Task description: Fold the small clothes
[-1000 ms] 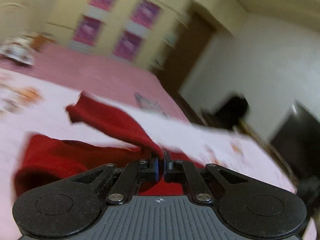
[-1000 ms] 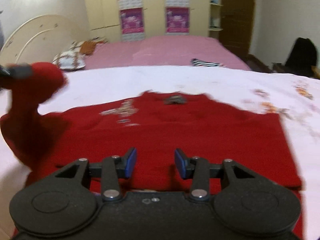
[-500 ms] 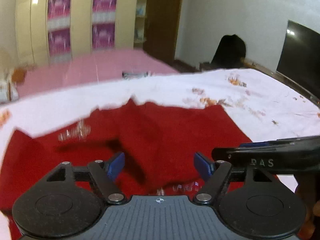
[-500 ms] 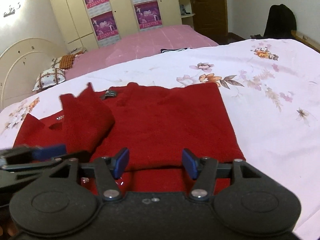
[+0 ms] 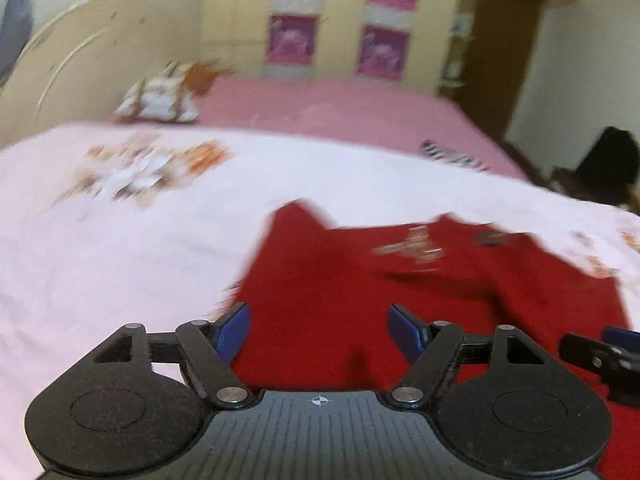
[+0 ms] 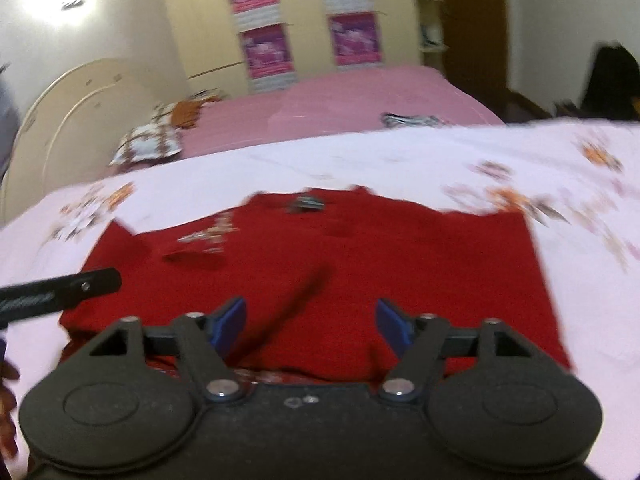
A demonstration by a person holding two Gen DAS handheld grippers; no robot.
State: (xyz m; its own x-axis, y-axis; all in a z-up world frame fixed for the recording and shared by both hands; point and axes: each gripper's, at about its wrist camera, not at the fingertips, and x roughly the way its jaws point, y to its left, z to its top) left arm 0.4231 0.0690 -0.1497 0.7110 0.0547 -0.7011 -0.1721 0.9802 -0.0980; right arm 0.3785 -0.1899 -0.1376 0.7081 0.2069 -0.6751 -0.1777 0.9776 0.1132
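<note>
L gripper [image 5: 318,330] has let go of sleeve, now spread over red sweater [image 6: 340,264] w/ sleeve laid inward; R gripper [image 6: 310,326] spread, empty; next fold likely pending.

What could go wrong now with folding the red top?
Both the left gripper and the right gripper are open above the red knitted top, holding nothing. The tucked-in sleeve could slip loose. The sparkly decoration might snag a finger. The soft flowered bedsheet could bunch up too.
</note>
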